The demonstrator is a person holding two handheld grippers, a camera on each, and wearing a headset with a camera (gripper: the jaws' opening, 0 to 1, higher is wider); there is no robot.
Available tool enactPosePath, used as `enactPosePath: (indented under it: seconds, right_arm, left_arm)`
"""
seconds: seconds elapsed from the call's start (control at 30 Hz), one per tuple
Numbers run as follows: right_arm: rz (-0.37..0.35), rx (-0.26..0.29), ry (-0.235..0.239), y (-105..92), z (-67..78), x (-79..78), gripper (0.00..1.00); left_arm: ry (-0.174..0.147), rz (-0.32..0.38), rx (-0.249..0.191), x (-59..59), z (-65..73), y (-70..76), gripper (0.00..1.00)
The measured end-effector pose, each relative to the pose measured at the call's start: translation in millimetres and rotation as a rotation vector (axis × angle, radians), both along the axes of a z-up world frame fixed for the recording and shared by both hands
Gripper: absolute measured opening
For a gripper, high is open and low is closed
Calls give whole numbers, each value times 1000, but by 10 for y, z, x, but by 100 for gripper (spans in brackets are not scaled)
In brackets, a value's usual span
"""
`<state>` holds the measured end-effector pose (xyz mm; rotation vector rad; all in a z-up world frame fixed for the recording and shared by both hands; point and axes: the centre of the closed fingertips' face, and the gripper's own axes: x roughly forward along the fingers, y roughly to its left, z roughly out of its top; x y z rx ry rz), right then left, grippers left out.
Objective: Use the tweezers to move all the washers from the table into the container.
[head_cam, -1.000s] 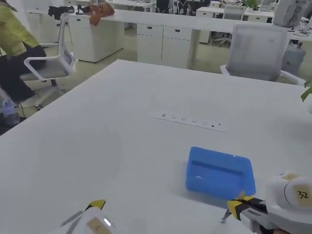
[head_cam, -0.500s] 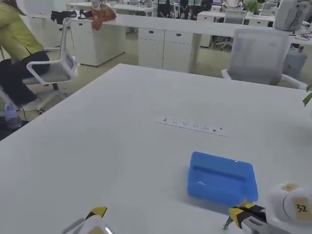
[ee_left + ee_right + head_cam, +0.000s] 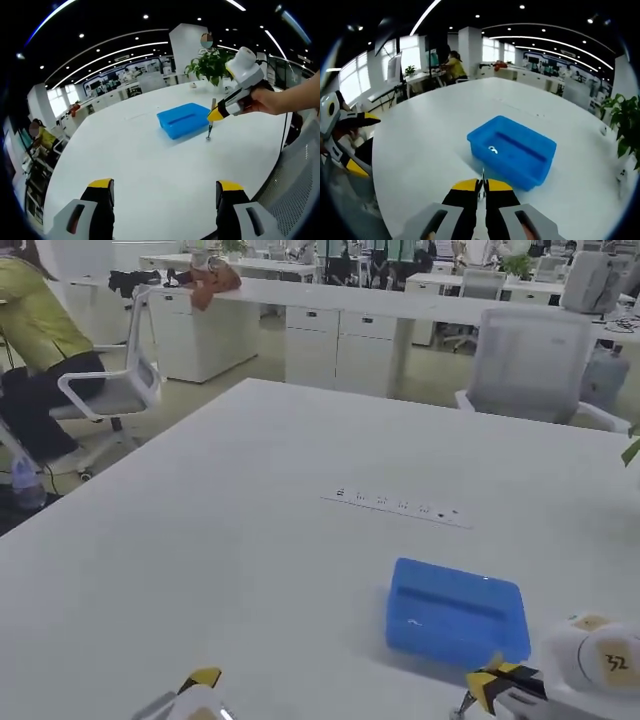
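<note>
Desks and chairs of an open office stand behind the white table (image 3: 250, 540), where the blue container (image 3: 457, 612) sits near the front right. Over the last second the whole head view has slid downward, which is the headset moving. The container and the right gripper (image 3: 490, 680) beside its near corner keep the same relation to each other.

That gripper's jaws are pressed together on the tweezers (image 3: 209, 131), which hang down with their tips at or just above the table, close beside the container. I cannot tell whether they touch. The left gripper (image 3: 165, 186) hovers low over bare table with its jaws wide apart and nothing between them.

1 washer (image 3: 492, 149) lies inside the container, near its left wall in the right gripper view. No washer is visible on the table, so this looks like a pause between pickups, or the task near its end.
</note>
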<state>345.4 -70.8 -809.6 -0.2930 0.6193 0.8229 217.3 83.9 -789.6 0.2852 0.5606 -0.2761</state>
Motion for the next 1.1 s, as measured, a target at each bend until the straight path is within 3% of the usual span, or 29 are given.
enactPosePath:
  seconds: [0.33, 0.8, 0.93, 1.1]
  right_arm:
    - [12, 37, -49, 24, 300, 53, 0]
    - [-21, 85, -133, 44, 674, 395, 0]
    - [-37, 79, -157, 28, 706, 530, 1]
    - [-61, 56, -154, -13, 579, 688, 1]
  left_arm:
    - [-5, -1, -3, -1, 15, -12, 85]
    - [-5, -8, -11, -4, 20, -30, 82]
    - [2, -9, -12, -7, 9, -34, 81]
    - [10, -6, -11, -10, -3, -27, 79]
